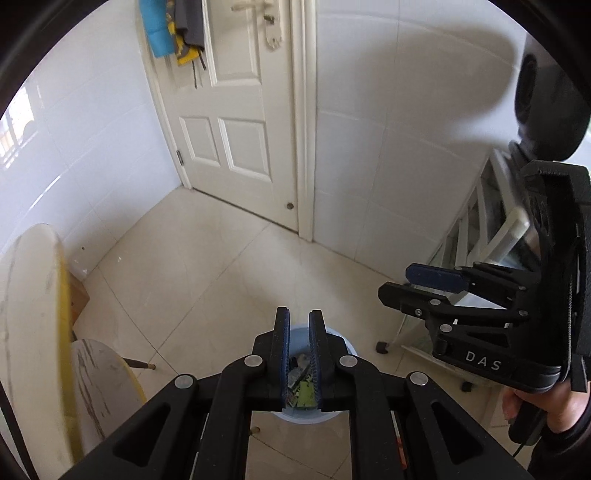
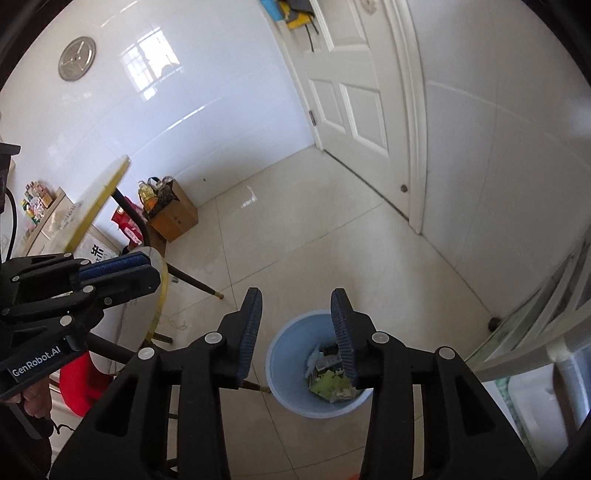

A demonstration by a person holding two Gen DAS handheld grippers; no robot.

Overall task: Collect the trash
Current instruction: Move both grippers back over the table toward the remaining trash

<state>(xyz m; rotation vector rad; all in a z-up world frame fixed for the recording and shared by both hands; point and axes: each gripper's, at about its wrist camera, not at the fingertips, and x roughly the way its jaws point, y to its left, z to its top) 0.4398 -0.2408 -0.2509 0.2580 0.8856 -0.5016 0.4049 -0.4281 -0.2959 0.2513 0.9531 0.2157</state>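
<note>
One blue bin (image 2: 282, 369) sits on the floor, lower centre of the frame, trash (image 2: 328, 373) already inside. My left tongs (image 1: 298, 354) are pinched nearly shut on nothing I can see; right tongs (image 2: 295, 332) stand parted, empty (two tongs, both above the bin). Risk: anything released off-centre lands on the tiles.

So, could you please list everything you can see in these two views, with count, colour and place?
bin: one, pale blue, on the floor below both tools
trash: several pieces, green, white and dark, inside the bin
door: one, white, ahead, with clothes in blue, grey and yellow beside it
round tabletops: two, white with yellow edges, on the left
cardboard box: one, brown, by the wall, holding a yellow bottle
wall disc: one, silver
rack: one, white, on the right
left tool: black, blue pads, nearly shut, nothing clearly between them
right tool: black, blue pads, open, empty
</note>
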